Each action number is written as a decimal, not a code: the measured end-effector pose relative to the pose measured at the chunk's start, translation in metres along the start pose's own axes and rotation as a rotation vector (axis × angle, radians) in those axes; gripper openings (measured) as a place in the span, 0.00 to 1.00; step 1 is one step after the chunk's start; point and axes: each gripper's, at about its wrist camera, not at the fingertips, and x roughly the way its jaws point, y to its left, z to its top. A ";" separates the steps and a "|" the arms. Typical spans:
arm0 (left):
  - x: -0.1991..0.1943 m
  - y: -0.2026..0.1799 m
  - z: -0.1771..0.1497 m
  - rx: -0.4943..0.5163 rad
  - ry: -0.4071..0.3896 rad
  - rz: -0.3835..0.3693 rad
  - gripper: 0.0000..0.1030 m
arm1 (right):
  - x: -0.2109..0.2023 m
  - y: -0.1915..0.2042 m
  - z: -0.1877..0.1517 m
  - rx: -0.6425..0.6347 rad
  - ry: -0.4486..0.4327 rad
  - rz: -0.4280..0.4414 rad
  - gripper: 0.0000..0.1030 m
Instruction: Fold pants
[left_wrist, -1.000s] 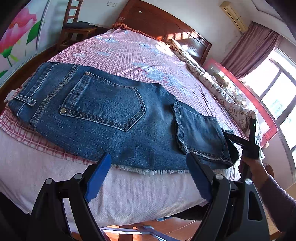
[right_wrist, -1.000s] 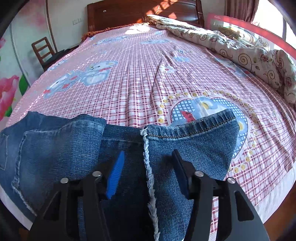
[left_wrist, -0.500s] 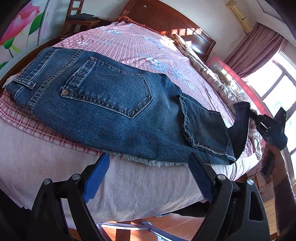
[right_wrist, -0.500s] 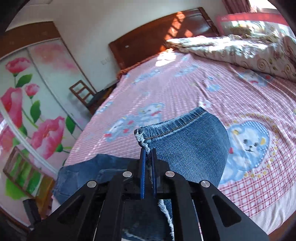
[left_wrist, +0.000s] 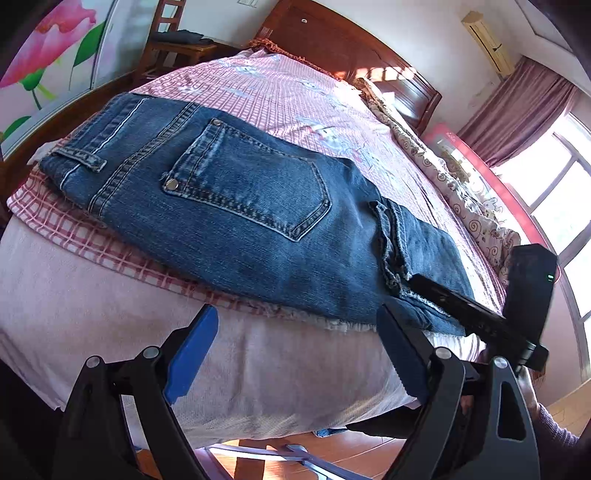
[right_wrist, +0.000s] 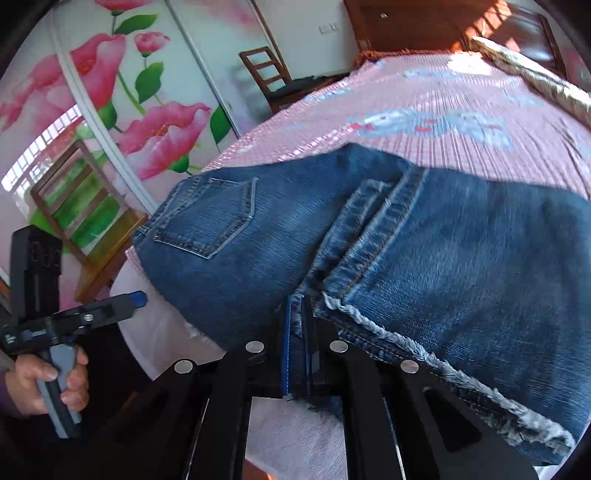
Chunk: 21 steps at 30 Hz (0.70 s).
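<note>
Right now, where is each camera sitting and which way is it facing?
Left wrist: on the left gripper, open off the bed's near edge, facing the jeans and headboard; its own fingers and the right gripper show.
Right wrist: on the right gripper, shut on the jeans' frayed hem, facing the wardrobe; the left hand shows.
Shared: jeans, bed, chair.

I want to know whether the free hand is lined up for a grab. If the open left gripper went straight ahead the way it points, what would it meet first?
Probably the frayed near edge of the folded blue denim jeans at the pale mattress side; the left gripper is open and empty. Depth is unclear.
</note>
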 end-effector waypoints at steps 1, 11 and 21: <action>0.002 0.002 -0.001 -0.009 0.003 0.000 0.85 | -0.010 0.008 0.002 -0.031 -0.022 -0.002 0.05; 0.006 -0.006 -0.002 0.026 0.008 -0.006 0.85 | -0.027 -0.026 -0.006 0.178 -0.071 -0.075 0.46; 0.007 0.006 -0.003 -0.016 0.011 -0.001 0.85 | 0.022 0.000 0.003 -0.224 0.039 -0.315 0.46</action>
